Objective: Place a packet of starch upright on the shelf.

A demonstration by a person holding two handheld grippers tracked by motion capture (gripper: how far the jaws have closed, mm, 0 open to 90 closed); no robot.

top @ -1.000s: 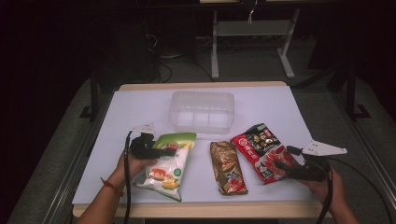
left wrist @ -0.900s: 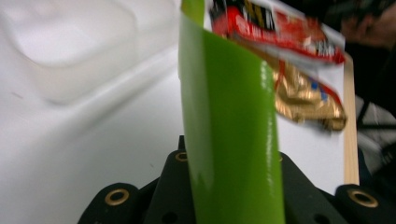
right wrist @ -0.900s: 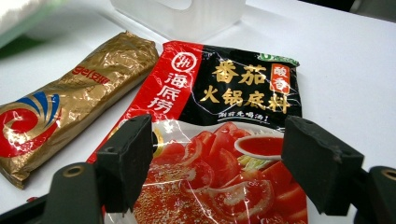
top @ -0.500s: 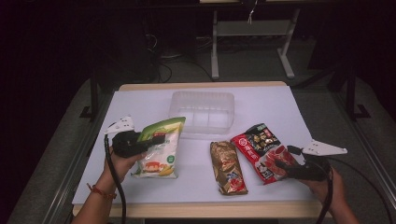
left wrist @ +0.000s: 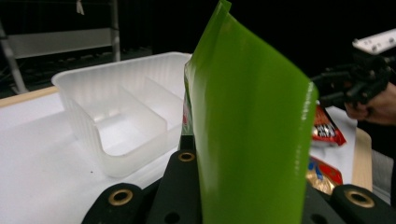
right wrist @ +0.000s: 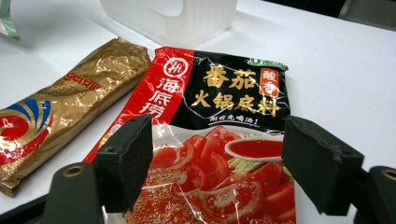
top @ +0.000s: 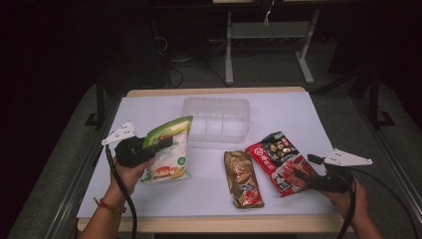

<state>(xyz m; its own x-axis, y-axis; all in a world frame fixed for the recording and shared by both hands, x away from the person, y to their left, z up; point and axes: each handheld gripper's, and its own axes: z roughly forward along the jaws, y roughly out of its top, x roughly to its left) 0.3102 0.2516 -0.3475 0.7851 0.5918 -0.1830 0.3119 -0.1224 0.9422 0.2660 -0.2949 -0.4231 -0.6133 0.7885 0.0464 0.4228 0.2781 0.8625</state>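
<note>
Jaws of your left gripper are clamped on the green top edge of the green-and-white plastic snack bag, which you hold tilted, its lower end at or just above the white table top; I cannot tell if it touches. Your right gripper stands wide open, one black jaw on either side of the near end of the flat red-and-black tomato soup-base packet, which lies on the table between them. Just beside that packet lies the crinkled gold foil packet. Farther off, beyond the bag, stands the translucent white plastic divided container, near the bag's upper edge.
</note>
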